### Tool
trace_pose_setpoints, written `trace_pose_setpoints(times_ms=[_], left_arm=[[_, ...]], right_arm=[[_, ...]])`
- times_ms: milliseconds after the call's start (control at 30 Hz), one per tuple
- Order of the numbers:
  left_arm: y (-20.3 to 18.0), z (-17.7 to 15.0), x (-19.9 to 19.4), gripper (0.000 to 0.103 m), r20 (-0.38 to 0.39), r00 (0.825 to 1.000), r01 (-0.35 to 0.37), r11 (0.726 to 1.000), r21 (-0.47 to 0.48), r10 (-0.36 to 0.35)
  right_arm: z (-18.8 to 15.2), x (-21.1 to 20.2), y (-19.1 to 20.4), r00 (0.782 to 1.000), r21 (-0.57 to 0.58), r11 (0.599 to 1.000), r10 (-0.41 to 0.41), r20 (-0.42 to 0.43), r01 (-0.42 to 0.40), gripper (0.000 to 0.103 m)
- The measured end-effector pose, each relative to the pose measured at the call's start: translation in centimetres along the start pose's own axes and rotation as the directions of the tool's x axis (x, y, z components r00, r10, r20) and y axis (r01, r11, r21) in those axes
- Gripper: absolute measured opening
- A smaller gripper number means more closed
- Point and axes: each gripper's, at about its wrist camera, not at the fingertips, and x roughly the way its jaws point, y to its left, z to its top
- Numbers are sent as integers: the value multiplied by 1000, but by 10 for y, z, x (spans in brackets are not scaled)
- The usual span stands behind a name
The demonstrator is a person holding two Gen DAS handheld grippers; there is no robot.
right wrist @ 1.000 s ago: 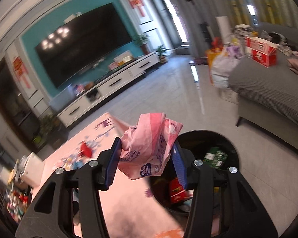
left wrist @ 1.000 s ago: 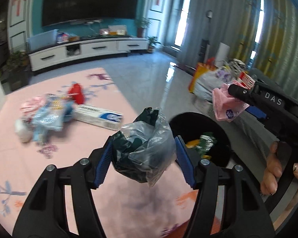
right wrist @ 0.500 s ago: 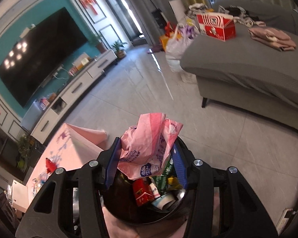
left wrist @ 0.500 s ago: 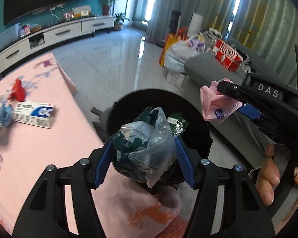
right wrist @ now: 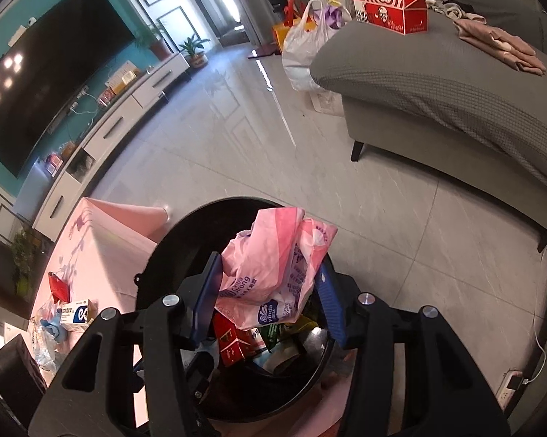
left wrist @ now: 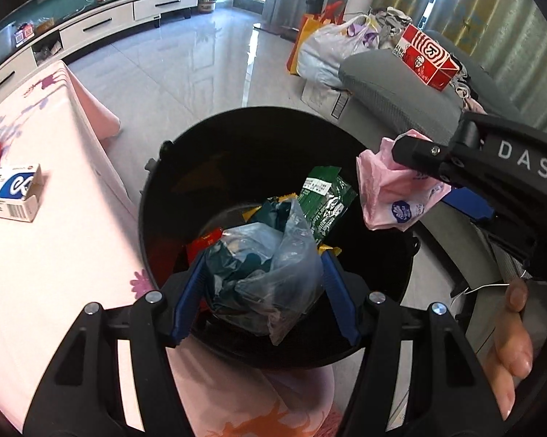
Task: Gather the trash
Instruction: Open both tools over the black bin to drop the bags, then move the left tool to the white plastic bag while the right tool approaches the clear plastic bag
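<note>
A black round bin (left wrist: 237,116) stands beside the pink-clothed table (left wrist: 55,255), with a green wrapper (left wrist: 324,196) and red packets (right wrist: 233,342) inside. My left gripper (left wrist: 262,266) hangs over the bin's mouth, shut on a crumpled clear plastic bag (left wrist: 266,284) with dark stuff inside. My right gripper (right wrist: 270,266) is over the same bin (right wrist: 186,225) with a pink plastic bag (right wrist: 273,266) between its pads. Its jaws are opening, though both pads still touch the bag. In the left wrist view the right gripper (left wrist: 415,178) comes in from the right with the pink bag (left wrist: 393,196).
A white-and-blue box (left wrist: 7,193) and a red wrapper (right wrist: 58,287) lie on the table with other litter. A grey sofa (right wrist: 437,83) carrying a red carton (right wrist: 386,7) stands right of the bin. A white bag (right wrist: 302,51) and a power strip (right wrist: 512,382) sit on the tiled floor.
Both grippers have swung from above the table to over the bin, sinking and tipping downward, each carrying its bag. The bin's contents have come into view.
</note>
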Motion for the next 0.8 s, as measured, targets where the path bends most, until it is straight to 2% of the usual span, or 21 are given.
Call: trace_pose_setpoints(times_ms=[133,167,233,300,433,600,800], left_arm=[[0,3,3,76,-15,1000,9,1000,-11,-9],[0,4,2,76,-8,1000,9,1000,-16,-9],[2,3,-4,86,11,1000,4,1000,-20,-4],[4,3,-12,90,41,999,-3,1000,-27,5],[13,2,-31,98,76,997,-2,998,-56,7],[34,-5,-64,100,136,990,-26,994,-108,41],[79,-24,-108,100,189,973,-92,971,-219,135]], right_arm=[[0,-2,2,1000,2,1000,-5,-2,5,59],[0,-2,3,1000,4,1000,-7,2,7,60],[1,-6,3,1000,13,1000,-6,18,6,68],[1,-10,3,999,18,1000,-3,37,2,73],[0,-21,8,997,14,1000,16,81,-17,82],[-4,-37,21,989,-4,998,60,138,-60,92],[-11,-52,46,974,-66,990,134,180,-124,100]])
